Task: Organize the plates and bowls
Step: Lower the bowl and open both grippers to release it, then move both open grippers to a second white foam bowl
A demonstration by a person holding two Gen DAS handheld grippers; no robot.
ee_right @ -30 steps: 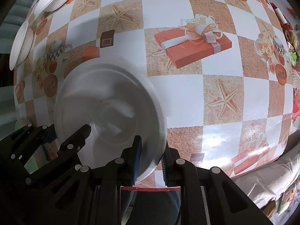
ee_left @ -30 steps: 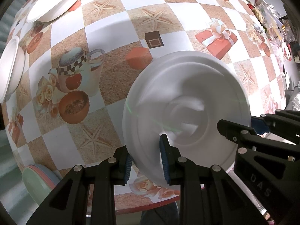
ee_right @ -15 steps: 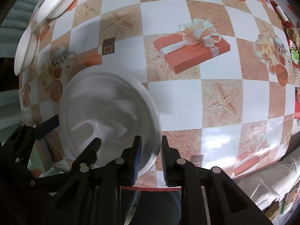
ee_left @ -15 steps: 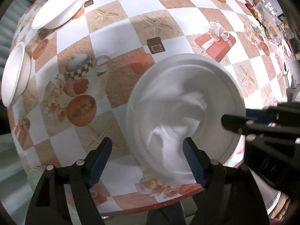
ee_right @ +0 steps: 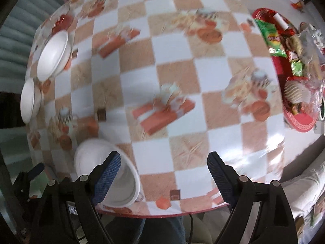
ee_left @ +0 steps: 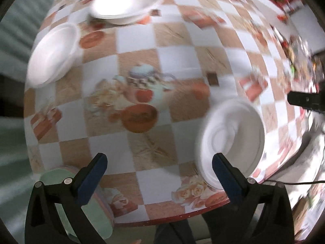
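A white plate (ee_left: 231, 142) lies on the checked tablecloth near the table's front edge, and nothing grips it. My left gripper (ee_left: 159, 162) hangs above the table to the plate's left. Its jaws are opening wide with nothing between them. In the right wrist view the plate (ee_right: 87, 158) shows at the lower left, partly behind one finger. My right gripper (ee_right: 163, 160) is above the cloth to its right, jaws opening and empty. Two white bowls (ee_left: 126, 2) (ee_left: 52, 55) stand at the far left of the table. Both views are blurred.
A red tray (ee_right: 300, 122) of snacks sits at the table's right side. A pale green and pink round thing (ee_left: 95, 209) shows below the table's left front edge (ee_left: 162, 219). The other gripper's black frame (ee_right: 30, 174) is at the left.
Both grippers were shut on the plate's rim and have let go and opened wide. They rose and drew apart, the left one to the left. The plate now rests on the table.
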